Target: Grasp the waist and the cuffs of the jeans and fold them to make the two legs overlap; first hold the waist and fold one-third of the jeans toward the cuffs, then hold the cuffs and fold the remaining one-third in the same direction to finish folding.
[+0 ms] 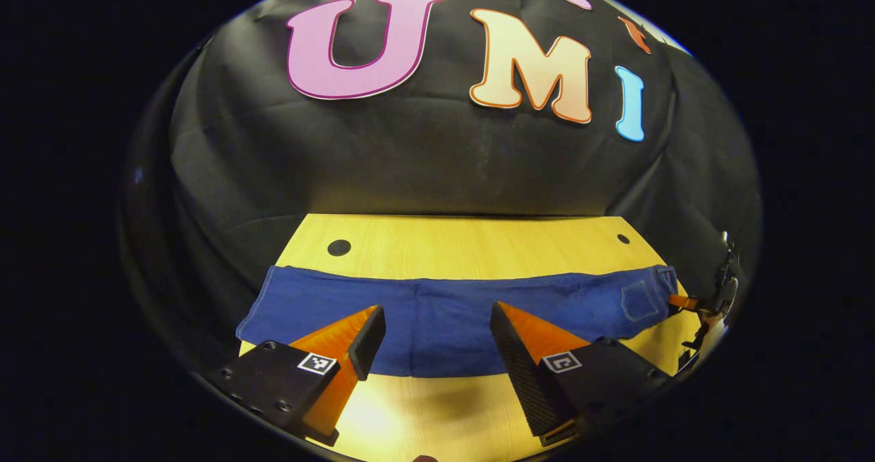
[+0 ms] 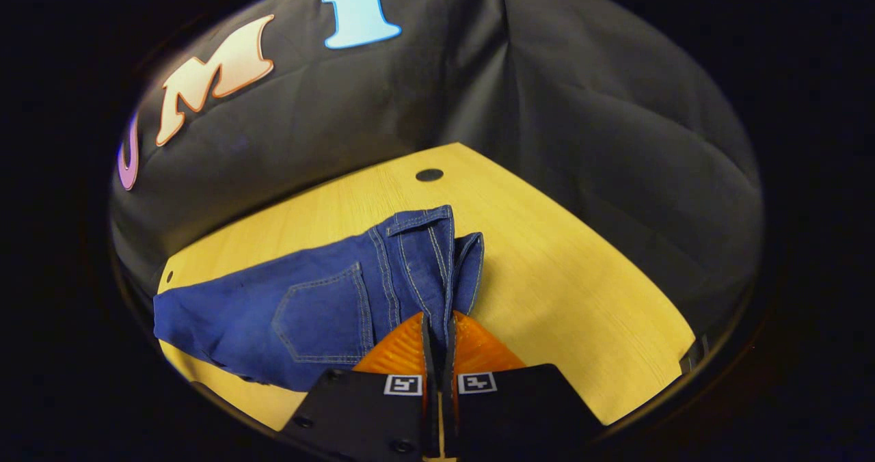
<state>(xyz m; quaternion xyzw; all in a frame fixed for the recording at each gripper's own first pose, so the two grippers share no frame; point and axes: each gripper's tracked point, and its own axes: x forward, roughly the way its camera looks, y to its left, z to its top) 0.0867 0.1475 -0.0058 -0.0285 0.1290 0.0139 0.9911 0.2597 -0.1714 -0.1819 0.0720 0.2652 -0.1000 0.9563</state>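
Jeans (image 1: 451, 311) lie flat across the wooden table (image 1: 472, 243), stretched as one long band with the legs apparently already laid over each other; waist end with the back pocket (image 1: 639, 301) at one end, cuffs at the other end of the band.

Right gripper (image 2: 437, 332): fingers closed tight on the waist edge of the jeans, denim pinched between them just beside the back pocket. In the left gripper view this same gripper is seen far off at the waist end.

Left gripper (image 1: 437, 332): fingers spread wide apart, holding nothing, poised over the near edge of the jeans about midway along the band, well apart from the waist.

Step in hand, as I judge it: leg overlap looks done; the first one-third fold from the waist is being set up.

Next move calls for the left gripper to take a second grip on the waist, then both carry it toward the cuffs, keeping the edge square.
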